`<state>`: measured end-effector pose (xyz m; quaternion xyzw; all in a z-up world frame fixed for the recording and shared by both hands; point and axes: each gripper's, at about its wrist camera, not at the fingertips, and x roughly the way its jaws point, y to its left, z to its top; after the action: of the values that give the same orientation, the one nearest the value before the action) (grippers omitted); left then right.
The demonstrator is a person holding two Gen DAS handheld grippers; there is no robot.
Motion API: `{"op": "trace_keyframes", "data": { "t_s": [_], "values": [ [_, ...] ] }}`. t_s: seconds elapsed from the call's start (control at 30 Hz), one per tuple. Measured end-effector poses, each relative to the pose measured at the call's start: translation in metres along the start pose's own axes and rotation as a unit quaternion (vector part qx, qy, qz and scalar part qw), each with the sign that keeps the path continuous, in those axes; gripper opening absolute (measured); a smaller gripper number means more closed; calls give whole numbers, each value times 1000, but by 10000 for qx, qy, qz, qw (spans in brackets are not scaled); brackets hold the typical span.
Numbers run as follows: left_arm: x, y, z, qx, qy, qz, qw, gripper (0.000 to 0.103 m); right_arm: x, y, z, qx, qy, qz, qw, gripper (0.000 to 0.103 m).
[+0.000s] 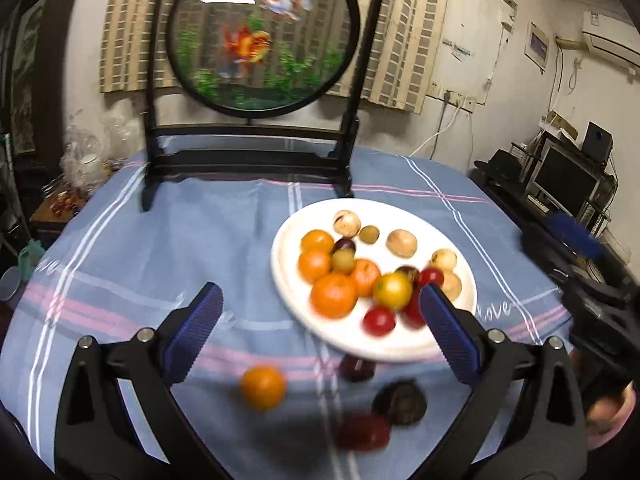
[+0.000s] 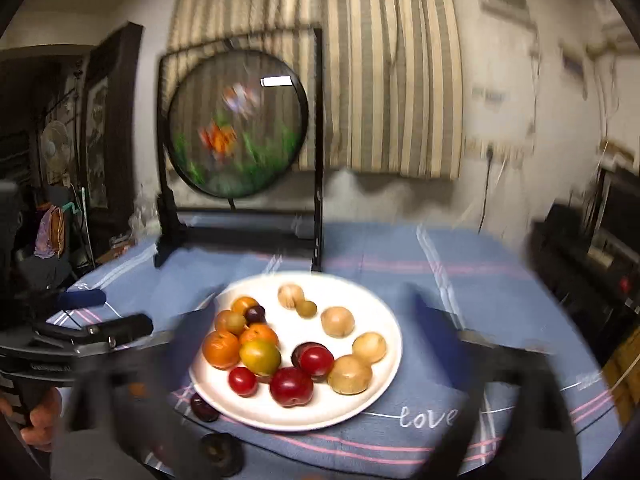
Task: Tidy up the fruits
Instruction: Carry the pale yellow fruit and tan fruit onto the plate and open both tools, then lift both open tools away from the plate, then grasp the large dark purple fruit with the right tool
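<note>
A white plate [image 1: 400,344] [image 2: 384,312] on the blue checked tablecloth holds several oranges, red plums, tan fruits and small green ones. Loose on the cloth in the left wrist view lie an orange [image 1: 263,387], a dark plum [image 1: 357,367], a dark brown fruit [image 1: 400,403] and a red fruit [image 1: 364,432]. My left gripper [image 1: 320,312] is open and empty above them, its right finger [image 1: 448,332] over the plate's near rim. My right gripper [image 2: 316,328] is open, empty and motion-blurred, straddling the plate. A dark plum [image 2: 203,407] lies by the plate's left rim.
A round goldfish screen in a black stand [image 1: 264,36] [image 2: 238,128] stands at the back of the table. The other hand-held gripper shows at the right edge of the left wrist view [image 1: 600,304] and at the left of the right wrist view [image 2: 92,332]. Shelves with electronics [image 1: 568,180] stand at right.
</note>
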<state>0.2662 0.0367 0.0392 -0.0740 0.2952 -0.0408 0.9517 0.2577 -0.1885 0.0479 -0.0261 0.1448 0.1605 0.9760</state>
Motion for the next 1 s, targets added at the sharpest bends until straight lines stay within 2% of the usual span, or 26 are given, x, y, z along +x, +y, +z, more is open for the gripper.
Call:
{"op": "trace_keyframes", "data": {
  "t_s": [0.1,0.17,0.27,0.3,0.43,0.5,0.6,0.67,0.77,1.0],
  "values": [
    [-25,10,-24,-36,-65,213,9997,100,-11,5,-17,185,234,462,9985,102],
    [-36,19,-44,-114,-43,286,9995,100,-7,4,-32,667,669,784,9924,102],
    [-42,33,-70,-196,118,385,9990,100,4,9,-54,1003,1372,932,9810,102],
    [-42,36,-76,-166,231,577,9979,100,4,10,-58,1047,1490,920,9790,102],
    [-48,42,-90,-116,138,1085,9939,100,8,25,-76,771,2062,1040,9699,98],
    [-48,40,-92,-26,133,1213,9925,100,12,32,-82,625,2272,1097,9656,98],
    [-48,38,-90,67,102,1250,9921,100,13,38,-92,474,2420,1042,9635,92],
    [-50,37,-89,104,83,1239,9922,100,16,40,-95,381,2480,899,9638,83],
    [-50,36,-89,144,106,1127,9935,100,21,39,-100,343,2578,836,9620,74],
    [-48,28,-92,194,282,787,9963,100,32,52,-103,-152,2765,844,9572,69]
  ]
}}
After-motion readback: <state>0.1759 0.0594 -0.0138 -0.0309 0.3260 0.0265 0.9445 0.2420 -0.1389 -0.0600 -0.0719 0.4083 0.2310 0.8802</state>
